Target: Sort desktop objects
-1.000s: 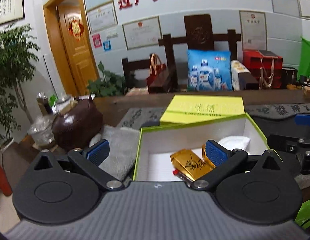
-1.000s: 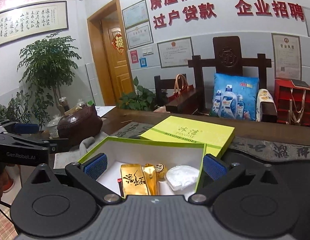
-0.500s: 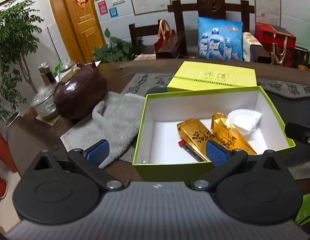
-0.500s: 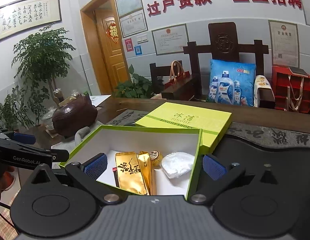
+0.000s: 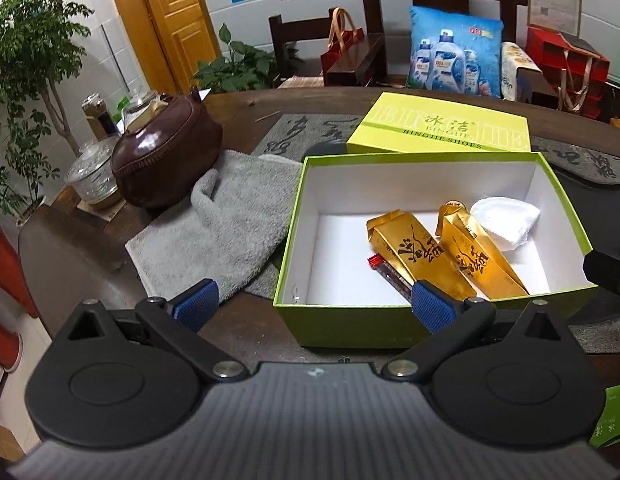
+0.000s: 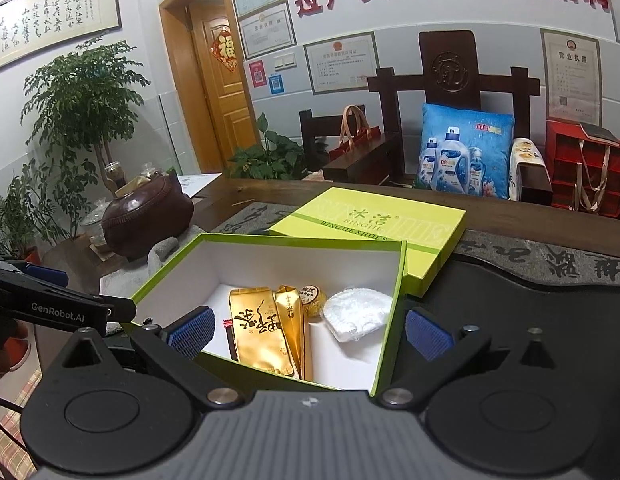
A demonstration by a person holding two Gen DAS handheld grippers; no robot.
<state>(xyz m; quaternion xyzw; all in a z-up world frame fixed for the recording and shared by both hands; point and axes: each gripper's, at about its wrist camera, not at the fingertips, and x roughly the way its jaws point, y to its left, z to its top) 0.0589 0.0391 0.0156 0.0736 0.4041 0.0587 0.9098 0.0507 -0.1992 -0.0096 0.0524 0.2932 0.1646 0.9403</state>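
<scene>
1. Hovering both grippers near the green shoebox (image 5: pixel 409 328); I read the left gripper (image 5: pixel 313 306) and the right gripper (image 6: pixel 310 330) as released, jaws spread wide, nothing between the pads.
2. Change over the last second: my left view has lifted and tipped down, so the box floor shows in full where before only its far half did. Right view has pulled back a little. I judge this a retreat after a drop-off.
3. Box lid (image 5: pixel 441 128) lies flat just beyond the box, unmoved. Gray towel (image 5: pixel 218 232) lies left of the box, touching its left wall, not yet sorted; brown pot (image 5: pixel 166 152) stands beyond it.
4. Inside the box: two gold packets (image 5: pixel 417 256) side by side, white wad (image 5: pixel 505 224) at the far right.
5. Smallest: round foil piece (image 6: pixel 311 300) between packets and wad, dark stick (image 5: pixel 389 274) with red end left of the packets. All unchanged.
</scene>
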